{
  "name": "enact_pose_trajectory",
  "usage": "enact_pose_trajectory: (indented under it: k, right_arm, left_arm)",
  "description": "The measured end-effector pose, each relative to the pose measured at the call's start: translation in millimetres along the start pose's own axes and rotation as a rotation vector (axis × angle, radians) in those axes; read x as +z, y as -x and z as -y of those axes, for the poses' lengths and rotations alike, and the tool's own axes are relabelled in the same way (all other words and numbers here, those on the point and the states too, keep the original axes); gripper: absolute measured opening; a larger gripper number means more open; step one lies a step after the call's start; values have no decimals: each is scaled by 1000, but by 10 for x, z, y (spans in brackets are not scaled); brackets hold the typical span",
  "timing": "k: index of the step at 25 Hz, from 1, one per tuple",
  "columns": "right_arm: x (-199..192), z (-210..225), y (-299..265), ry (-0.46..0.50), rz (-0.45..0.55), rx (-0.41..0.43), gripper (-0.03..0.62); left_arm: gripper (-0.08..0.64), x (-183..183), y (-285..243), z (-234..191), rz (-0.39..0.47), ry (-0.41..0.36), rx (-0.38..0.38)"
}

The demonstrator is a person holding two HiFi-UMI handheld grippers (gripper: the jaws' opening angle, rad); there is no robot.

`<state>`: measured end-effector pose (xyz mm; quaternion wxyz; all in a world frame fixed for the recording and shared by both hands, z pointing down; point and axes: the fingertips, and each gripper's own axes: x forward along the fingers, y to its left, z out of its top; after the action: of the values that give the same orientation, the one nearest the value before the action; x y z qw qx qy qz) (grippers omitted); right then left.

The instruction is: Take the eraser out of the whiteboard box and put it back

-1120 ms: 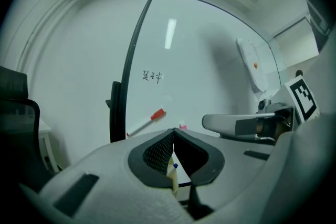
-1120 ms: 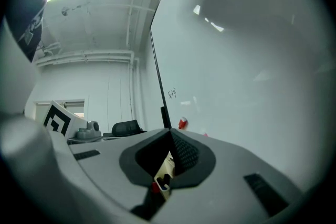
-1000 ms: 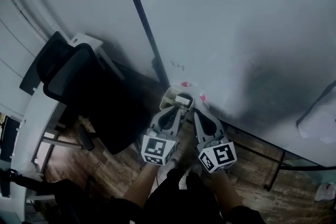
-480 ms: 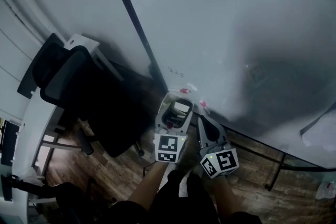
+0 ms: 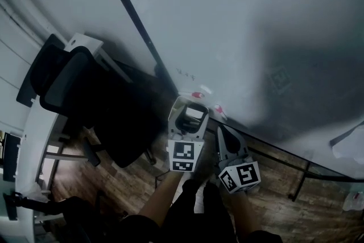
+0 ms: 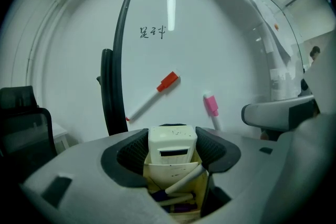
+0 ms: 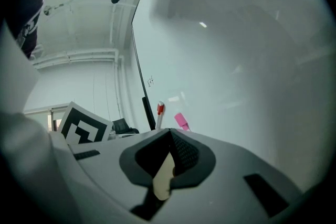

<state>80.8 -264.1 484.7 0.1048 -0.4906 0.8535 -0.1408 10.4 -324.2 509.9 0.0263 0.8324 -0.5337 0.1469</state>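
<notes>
one large whiteboard (image 5: 256,20) fills most of the head view, with a black frame bar running down it. a dark office chair (image 5: 85,99) stands at the left and a wooden floor (image 5: 273,190) lies below. a red-capped marker (image 6: 167,81) and a pink-capped marker (image 6: 211,106) cling to the board near some small writing (image 6: 152,32).

both of the person's forearms reach forward and close together. the left hand-held gripper (image 5: 191,111) is pushed up to the cream whiteboard box (image 6: 171,169) on the board. its jaws are parted just enough to pinch the eraser (image 6: 172,145), one dark pad against each side. the eraser stands upright in the box, top above the rim. the right hand-held gripper (image 5: 220,130) points at the board just beside the box, its jaws pressed together at the tips.

only the left gripper view shows the box's inside, where a white pen (image 6: 181,178) leans across darker ones. the right gripper view shows the left gripper's marker cube (image 7: 84,131). it also shows a cream patch (image 7: 164,181) in the gap under its own closed tips, which cannot be identified.
</notes>
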Motion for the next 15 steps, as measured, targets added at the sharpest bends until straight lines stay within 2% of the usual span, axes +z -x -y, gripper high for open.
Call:
enact_pose_trajectory:
  k: [9, 15]
  right_arm:
    - [47, -52, -24, 7, 4, 7, 2]
    - [175, -118, -14, 22, 21, 11, 2]
  left_arm:
    - [253, -5, 5, -29, -7, 13, 2]
    - [253, 254, 120, -71, 60, 16, 2]
